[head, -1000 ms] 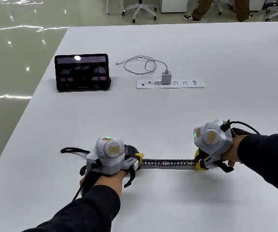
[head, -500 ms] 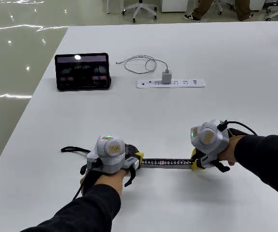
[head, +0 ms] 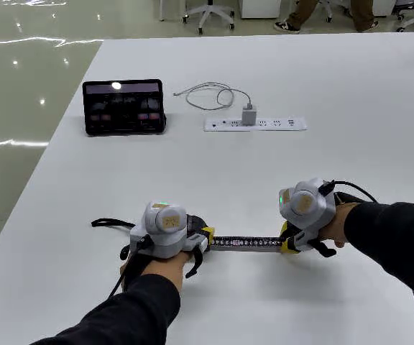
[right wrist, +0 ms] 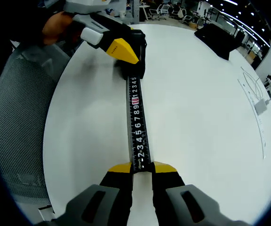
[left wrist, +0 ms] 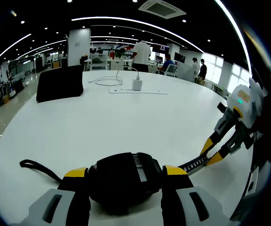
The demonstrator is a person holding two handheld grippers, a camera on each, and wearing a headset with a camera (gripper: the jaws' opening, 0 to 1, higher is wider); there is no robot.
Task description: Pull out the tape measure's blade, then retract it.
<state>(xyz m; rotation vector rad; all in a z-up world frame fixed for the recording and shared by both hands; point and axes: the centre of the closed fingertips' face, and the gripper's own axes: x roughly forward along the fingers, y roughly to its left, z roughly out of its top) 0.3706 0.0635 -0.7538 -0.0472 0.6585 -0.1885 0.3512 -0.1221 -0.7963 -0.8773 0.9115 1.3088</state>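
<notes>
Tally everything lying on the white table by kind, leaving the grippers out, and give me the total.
Tape measure: 1
Tablet: 1
Power strip: 1
Charger with cable: 1
Total: 4

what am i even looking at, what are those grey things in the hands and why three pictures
There is no robot here. A person holds a two-jaw gripper in each hand. The head view comes from a camera on the person's head, looking down at a white table. The two round views come from cameras riding on the grippers, looking along their yellow-tipped jaws. The left gripper is clamped around a black tape measure. The right gripper pinches the end of its blade, pulled out between them. Farther back are a dark tablet and a white power strip with a charger plugged in.
</notes>
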